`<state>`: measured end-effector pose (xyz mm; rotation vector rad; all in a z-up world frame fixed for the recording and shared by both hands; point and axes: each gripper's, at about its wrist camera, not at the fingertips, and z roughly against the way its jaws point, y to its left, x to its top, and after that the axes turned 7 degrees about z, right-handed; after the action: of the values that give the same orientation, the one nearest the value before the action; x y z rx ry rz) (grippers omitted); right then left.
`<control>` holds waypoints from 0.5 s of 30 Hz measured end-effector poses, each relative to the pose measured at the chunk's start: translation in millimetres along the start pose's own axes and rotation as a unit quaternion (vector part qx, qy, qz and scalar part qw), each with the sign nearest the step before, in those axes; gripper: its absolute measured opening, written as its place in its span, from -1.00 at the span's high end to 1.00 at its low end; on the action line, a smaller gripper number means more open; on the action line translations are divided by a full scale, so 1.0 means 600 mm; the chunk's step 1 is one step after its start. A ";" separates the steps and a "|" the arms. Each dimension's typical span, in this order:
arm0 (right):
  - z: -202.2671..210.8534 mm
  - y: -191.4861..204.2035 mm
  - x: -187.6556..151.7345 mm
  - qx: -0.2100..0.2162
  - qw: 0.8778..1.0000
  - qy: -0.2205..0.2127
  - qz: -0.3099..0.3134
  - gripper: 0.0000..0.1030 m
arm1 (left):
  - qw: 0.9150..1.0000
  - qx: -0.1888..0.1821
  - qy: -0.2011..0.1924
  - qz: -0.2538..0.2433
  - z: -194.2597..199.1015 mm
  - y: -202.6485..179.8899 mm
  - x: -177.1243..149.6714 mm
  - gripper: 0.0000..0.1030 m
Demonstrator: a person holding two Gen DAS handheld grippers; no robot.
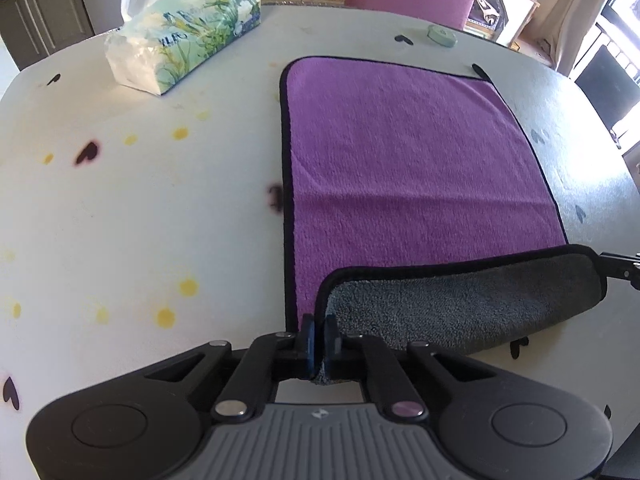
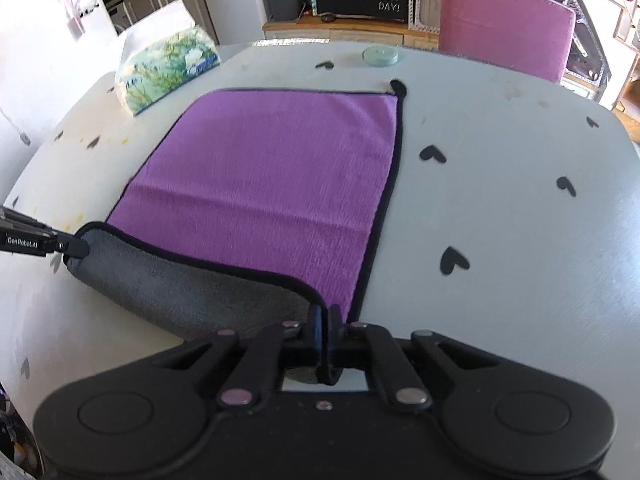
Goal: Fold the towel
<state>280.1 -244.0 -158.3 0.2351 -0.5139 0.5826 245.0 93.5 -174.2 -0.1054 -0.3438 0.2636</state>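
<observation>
A purple towel (image 1: 416, 160) with black trim and a grey underside lies on the white table (image 1: 140, 220); it also shows in the right wrist view (image 2: 264, 184). Its near edge is lifted and curled over, grey side (image 1: 460, 312) up. My left gripper (image 1: 319, 330) is shut on the near left corner. My right gripper (image 2: 322, 320) is shut on the near right corner. The right gripper's tip shows at the left wrist view's right edge (image 1: 616, 264); the left gripper's tip shows in the right wrist view (image 2: 72, 246).
A tissue pack (image 1: 188, 28) lies at the table's far left. A small pale green round lid (image 1: 442, 36) sits near the far edge. A pink chair (image 2: 504, 20) stands behind the table. Black heart and yellow dot marks cover the tabletop.
</observation>
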 end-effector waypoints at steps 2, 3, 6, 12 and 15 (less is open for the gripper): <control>0.006 -0.002 0.004 0.000 1.000 -0.007 -0.003 0.95 | 1.000 -0.001 -0.007 0.003 0.006 0.000 0.003 0.90; 0.009 -0.003 0.006 -0.001 1.000 -0.011 -0.003 0.95 | 1.000 -0.002 -0.011 0.006 0.010 0.001 0.005 0.90; 0.016 -0.002 0.013 -0.008 1.000 -0.022 0.003 0.95 | 1.000 -0.005 -0.024 0.010 0.022 0.000 0.012 0.90; 0.026 -0.005 0.035 -0.009 0.999 -0.037 0.002 0.95 | 0.999 -0.007 -0.036 0.016 0.038 -0.002 0.034 0.90; 0.037 -0.015 0.053 -0.004 0.999 -0.049 -0.009 0.95 | 0.999 -0.009 -0.044 0.016 0.047 -0.004 0.051 0.90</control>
<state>299.1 -244.1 -123.5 0.2609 -0.6086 0.5535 263.6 101.0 -137.8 -0.1173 -0.4323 0.2966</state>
